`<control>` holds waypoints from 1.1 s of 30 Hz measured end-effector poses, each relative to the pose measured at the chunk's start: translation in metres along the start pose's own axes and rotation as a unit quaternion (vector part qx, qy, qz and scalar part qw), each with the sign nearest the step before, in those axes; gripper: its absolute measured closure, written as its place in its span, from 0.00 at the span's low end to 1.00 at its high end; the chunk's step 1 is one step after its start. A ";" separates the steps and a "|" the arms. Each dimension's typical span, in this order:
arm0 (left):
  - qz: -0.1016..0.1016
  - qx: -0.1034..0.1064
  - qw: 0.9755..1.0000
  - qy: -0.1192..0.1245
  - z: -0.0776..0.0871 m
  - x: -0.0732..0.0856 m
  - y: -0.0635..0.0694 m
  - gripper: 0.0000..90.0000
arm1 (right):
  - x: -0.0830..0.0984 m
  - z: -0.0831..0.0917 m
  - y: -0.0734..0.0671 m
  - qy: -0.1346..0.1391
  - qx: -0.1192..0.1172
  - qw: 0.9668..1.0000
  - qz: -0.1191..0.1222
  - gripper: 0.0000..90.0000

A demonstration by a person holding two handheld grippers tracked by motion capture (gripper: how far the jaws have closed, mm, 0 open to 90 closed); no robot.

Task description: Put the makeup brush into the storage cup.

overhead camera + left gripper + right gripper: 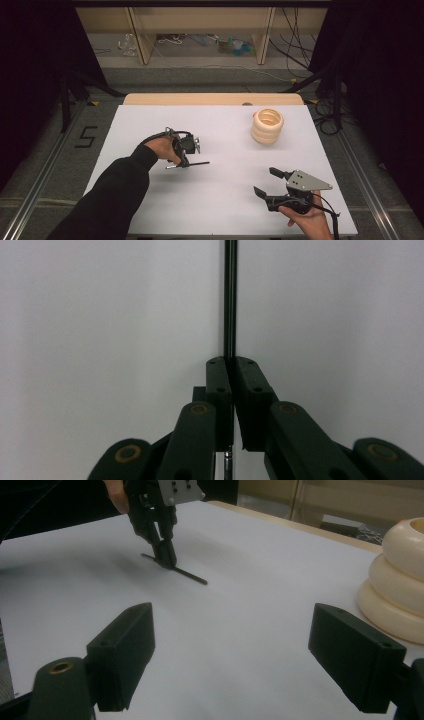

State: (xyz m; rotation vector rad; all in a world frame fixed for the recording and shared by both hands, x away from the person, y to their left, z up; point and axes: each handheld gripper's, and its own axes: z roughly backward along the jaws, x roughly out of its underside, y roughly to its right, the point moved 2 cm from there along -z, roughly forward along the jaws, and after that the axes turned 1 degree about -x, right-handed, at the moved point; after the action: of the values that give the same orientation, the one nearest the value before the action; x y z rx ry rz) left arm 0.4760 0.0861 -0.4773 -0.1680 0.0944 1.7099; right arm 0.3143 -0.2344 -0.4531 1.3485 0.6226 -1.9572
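A thin black rod (199,163) lies flat on the white table (220,205), left of centre. My left gripper (184,162) points down onto it, jaws shut on the rod near one end. In the left gripper view the rod (230,300) runs straight up from between the pressed-together pads (218,380) of that gripper (231,362). My right gripper (265,181) hovers at the front right with its jaws wide open and nothing between them. The right gripper view looks past its own open gripper (232,625) at the left gripper (167,560) pinching the rod (192,576).
A stack of three cream rings (267,127) stands at the back right of the table, also seen as the rings (400,585) at the right edge of the right gripper view. Dark floor, cables and wooden legs lie beyond the table's far edge.
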 end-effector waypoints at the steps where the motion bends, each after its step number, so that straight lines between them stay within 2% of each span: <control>1: -0.001 -0.003 1.000 -0.003 0.000 0.000 0.001 0.95 | 0.000 0.000 0.000 0.000 0.000 1.000 0.000 0.22; 2: -0.002 -0.005 1.000 -0.004 0.000 -0.001 0.001 0.95 | 0.000 0.003 0.000 -0.020 0.005 1.000 0.001 0.22; 3: -0.001 -0.008 1.000 -0.005 0.000 -0.001 0.001 0.95 | 0.000 0.000 0.000 0.000 0.000 1.000 -0.001 0.22; 4: 0.001 -0.008 1.000 -0.005 0.000 -0.001 0.002 0.95 | 0.000 0.000 0.000 0.001 0.000 1.000 -0.001 0.22; 5: 0.003 -0.007 1.000 -0.004 0.000 0.000 0.001 0.95 | 0.000 0.001 -0.001 -0.005 -0.006 1.000 -0.012 0.22; 8: 0.009 -0.004 1.000 -0.002 0.001 0.001 -0.001 0.95 | 0.000 0.000 -0.001 -0.005 -0.006 1.000 -0.011 0.22; 9: 0.013 -0.002 1.000 -0.002 0.001 0.001 -0.001 0.95 | 0.000 0.003 0.000 -0.015 0.005 1.000 0.001 0.22; 10: 0.012 -0.002 1.000 -0.001 0.001 0.001 -0.002 0.95 | 0.000 0.001 0.000 -0.006 0.002 1.000 -0.001 0.22; 13: 0.025 0.005 1.000 0.000 0.001 0.002 -0.002 0.95 | 0.000 0.001 0.000 -0.010 0.000 1.000 -0.001 0.22; 16: 0.021 -0.004 1.000 -0.002 0.003 0.003 -0.004 0.95 | 0.000 0.001 0.000 -0.009 0.000 1.000 -0.001 0.22; 17: 0.031 0.003 1.000 0.000 0.004 0.004 -0.003 0.95 | 0.000 0.001 0.000 -0.009 -0.001 1.000 -0.001 0.22; 18: 0.032 0.007 0.999 0.002 0.005 0.004 -0.002 0.95 | 0.000 0.001 0.000 -0.009 -0.001 1.000 -0.001 0.22; 20: 0.022 0.002 1.000 0.007 0.008 0.003 -0.003 0.95 | 0.000 0.000 -0.001 -0.006 0.000 1.000 0.000 0.22; 23: 0.022 0.004 1.000 0.015 0.013 0.002 0.000 0.95 | 0.000 0.000 -0.001 -0.008 -0.002 1.000 0.001 0.22; 24: 0.019 0.005 1.000 0.017 0.014 0.000 0.001 0.95 | 0.000 0.001 -0.003 -0.012 -0.004 1.000 -0.006 0.22; 25: 0.015 0.006 1.000 0.019 0.016 -0.001 0.003 0.95 | -0.001 0.002 -0.002 -0.014 0.001 1.000 0.006 0.22; 26: 0.016 0.010 1.000 0.022 0.017 -0.003 0.005 0.95 | -0.001 0.000 -0.004 -0.003 -0.004 1.000 -0.002 0.22; 29: 0.005 0.010 1.000 0.021 0.019 -0.010 0.012 0.95 | -0.004 -0.002 -0.007 0.007 -0.011 1.000 0.007 0.22; 30: 0.000 0.010 1.000 0.021 0.021 -0.012 0.014 0.95 | -0.004 -0.001 -0.008 0.002 -0.009 1.000 0.013 0.22; 31: -0.001 0.013 1.000 0.025 0.022 -0.015 0.016 0.95 | -0.005 -0.002 -0.010 0.004 -0.016 1.000 0.013 0.22; 33: -0.008 0.012 0.999 0.031 0.025 -0.021 0.019 0.95 | -0.006 -0.003 -0.011 0.007 -0.013 1.000 0.022 0.22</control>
State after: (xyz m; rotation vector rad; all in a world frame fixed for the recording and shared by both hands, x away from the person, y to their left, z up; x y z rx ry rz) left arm 0.4585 0.0669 -0.4502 -0.2036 0.1583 1.6865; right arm 0.3088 -0.2236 -0.4487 1.3512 0.6178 -1.9003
